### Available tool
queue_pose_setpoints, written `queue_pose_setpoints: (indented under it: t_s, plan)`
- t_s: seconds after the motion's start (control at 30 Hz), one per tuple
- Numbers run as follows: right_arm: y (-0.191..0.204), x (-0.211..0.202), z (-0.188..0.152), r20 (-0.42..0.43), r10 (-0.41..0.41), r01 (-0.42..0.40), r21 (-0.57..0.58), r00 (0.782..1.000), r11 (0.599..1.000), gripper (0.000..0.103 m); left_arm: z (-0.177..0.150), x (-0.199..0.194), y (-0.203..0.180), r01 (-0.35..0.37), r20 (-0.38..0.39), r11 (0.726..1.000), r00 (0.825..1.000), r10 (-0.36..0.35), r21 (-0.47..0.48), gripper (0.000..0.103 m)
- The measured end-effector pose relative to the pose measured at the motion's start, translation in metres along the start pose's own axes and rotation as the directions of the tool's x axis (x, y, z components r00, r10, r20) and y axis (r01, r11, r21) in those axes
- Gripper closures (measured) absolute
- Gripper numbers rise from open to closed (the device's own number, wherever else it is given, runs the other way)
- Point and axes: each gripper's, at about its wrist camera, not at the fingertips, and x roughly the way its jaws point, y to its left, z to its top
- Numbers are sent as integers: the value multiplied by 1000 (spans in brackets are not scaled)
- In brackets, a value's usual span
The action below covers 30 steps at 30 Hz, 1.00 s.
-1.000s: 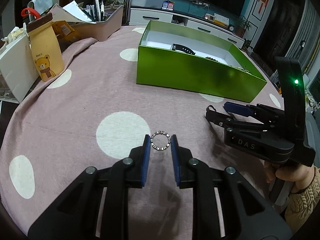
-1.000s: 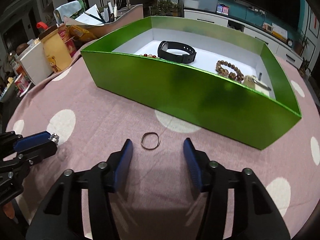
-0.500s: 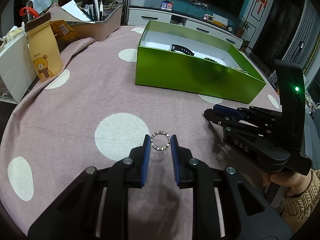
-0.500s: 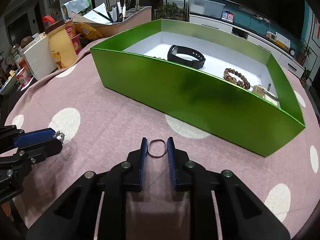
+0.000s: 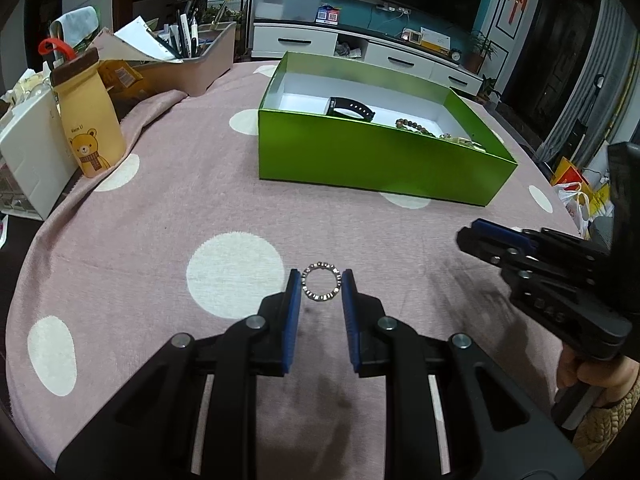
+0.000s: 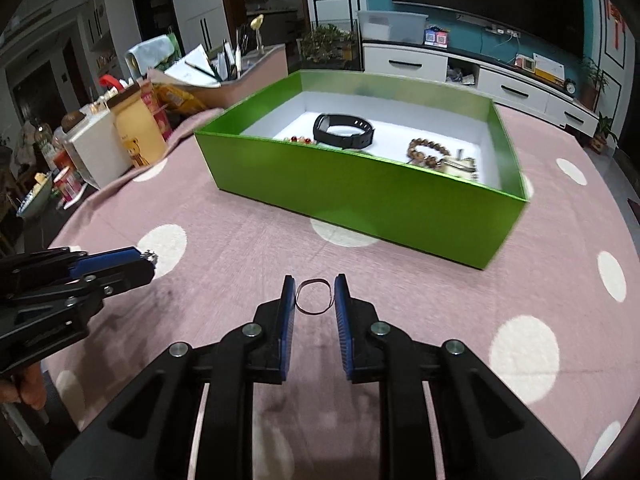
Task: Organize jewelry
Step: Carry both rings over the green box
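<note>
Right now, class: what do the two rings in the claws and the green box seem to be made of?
Left ring: silvery metal, studded, glinting rim, perhaps tiny stones. Right ring: thin plain band, dull coppery metal by its sheen. Green box: likely glossy coated cardboard, thin straight walls, white inside.

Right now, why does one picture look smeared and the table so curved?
Right wrist view: motion blur smears the green box and tablecloth; the thin ring stays sharp. Left wrist view: crisp. Both: fisheye lens bends the table's edges, with dark corners.
</note>
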Motion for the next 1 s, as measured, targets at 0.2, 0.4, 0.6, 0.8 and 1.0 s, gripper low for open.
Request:
queue_pose_setpoints:
  t_s: [0.2,0.4,0.6,0.8,1.0]
  plan:
    - [-6,-25,-3,38,0,0,15,999,1000,83,1,-6,-9,-1,9,1000,1000,1,21,83]
    - [-9,-44,-2,79,4,-6,26,997,1000,83,3,-13,-16,-4,20,999,1000,3,37,83]
    - [-10,-57,2,115,9,-13,29,993,1000,83,7,-20,-23,-10,33,999,999,8,52,83]
    - [-13,-70,5,149,10,-15,32,989,999,83,15,-25,-31,-12,51,997,999,8,73,83]
    - [-19,-80,10,179,2,-9,37,984,999,83,26,-28,-38,-19,69,996,998,13,90,83]
